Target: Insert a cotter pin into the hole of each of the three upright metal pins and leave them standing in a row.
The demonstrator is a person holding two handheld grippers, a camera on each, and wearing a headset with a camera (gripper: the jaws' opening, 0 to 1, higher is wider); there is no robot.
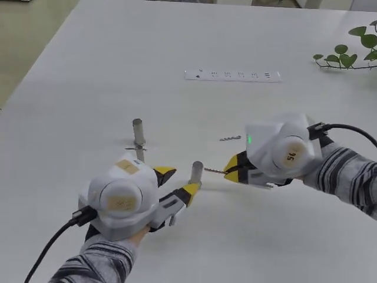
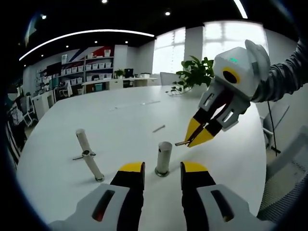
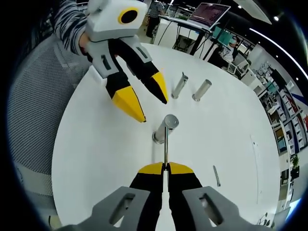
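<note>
White table point(image 1: 88, 88) carries three grey metal pins. The nearest metal pin point(image 1: 196, 173) stands upright in the middle, just ahead of the left tongs point(image 1: 178, 180), whose yellow-tipped jaws are spread apart with its base between them; whether they touch it is unclear. The right tongs point(image 1: 231, 169) are closed on a thin cotter pin point(image 1: 215, 171), held level, its free end at the top of that pin. To the left stand the far metal pin point(image 1: 138, 131) and, close before it, the middle metal pin point(image 2: 92, 166), with a fitted cotter pin point(image 2: 82, 155) crosswise near its top. A spare cotter pin point(image 1: 230, 138) lies loose on the table. Farther off lie a white power strip point(image 1: 232, 75) and a leafy plant point(image 1: 353, 53).
</note>
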